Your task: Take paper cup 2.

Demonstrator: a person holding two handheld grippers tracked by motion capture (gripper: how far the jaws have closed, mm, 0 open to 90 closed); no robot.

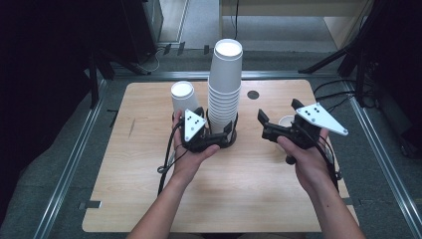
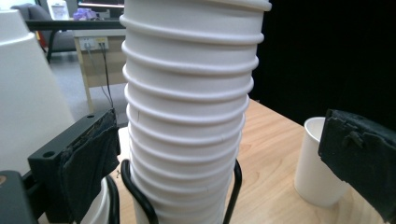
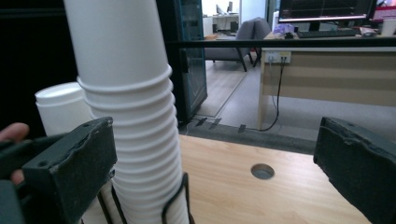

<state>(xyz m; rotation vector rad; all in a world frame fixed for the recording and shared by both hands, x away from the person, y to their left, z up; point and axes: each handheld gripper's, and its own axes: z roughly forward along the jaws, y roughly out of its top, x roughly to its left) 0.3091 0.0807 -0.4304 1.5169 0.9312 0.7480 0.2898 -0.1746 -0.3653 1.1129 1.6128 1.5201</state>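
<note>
While the tall stack of nested white paper cups (image 1: pixel 225 89) stands in its black wire holder (image 1: pixel 230 137) near the middle of the light wooden table (image 1: pixel 149 199), the left gripper (image 1: pixel 211 130) sits low against its base, jaws spread wide to either side of the lower cups and not pressing on them. In the left gripper view the ribbed rims of the stack (image 2: pixel 187 116) rise between the two padded jaws, with gaps on both sides. The right gripper (image 1: pixel 271 124) hovers just to the right, wide open and holding nothing, with a single small white cup (image 1: pixel 287 121) beside it. Another upturned white cup (image 1: pixel 183 97) stands left of the stack.

These cups are likely very light, thin-walled and easy to crush, and their smooth sides may slip. The rolled rims look like the stiffest place to grip, so a gentle squeeze just under a rim seems wiser than pinching mid-wall. The nested stack may lift or tip together.
</note>
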